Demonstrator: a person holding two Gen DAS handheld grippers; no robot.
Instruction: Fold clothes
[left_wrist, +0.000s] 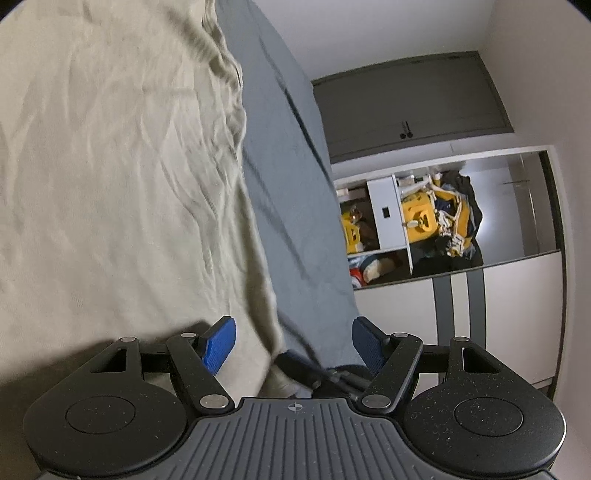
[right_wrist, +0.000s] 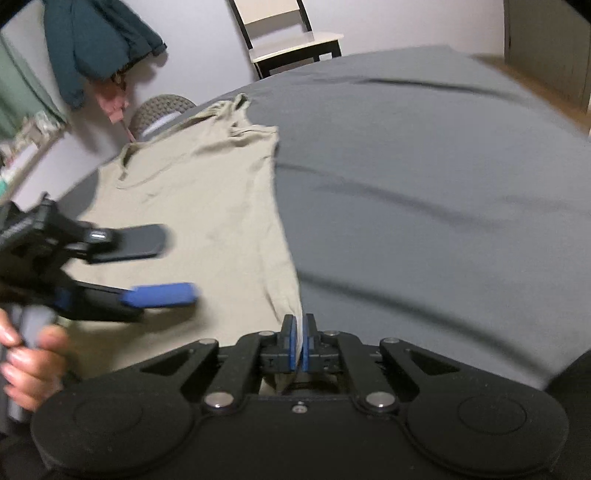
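Observation:
A beige T-shirt lies spread on a grey sheet, its neck end far from me. My right gripper is shut on the shirt's near right corner, and the cloth rises between the blue pads. My left gripper hovers open over the shirt's near left part, with a hand on its handle. In the left wrist view the shirt fills the left side, and the left gripper stands open over the shirt's edge with nothing between its fingers.
The grey sheet runs past the shirt's edge. A chair stands at the far side, a dark jacket hangs on the wall at left, a round stool is beside it. An open cupboard holds yellow items.

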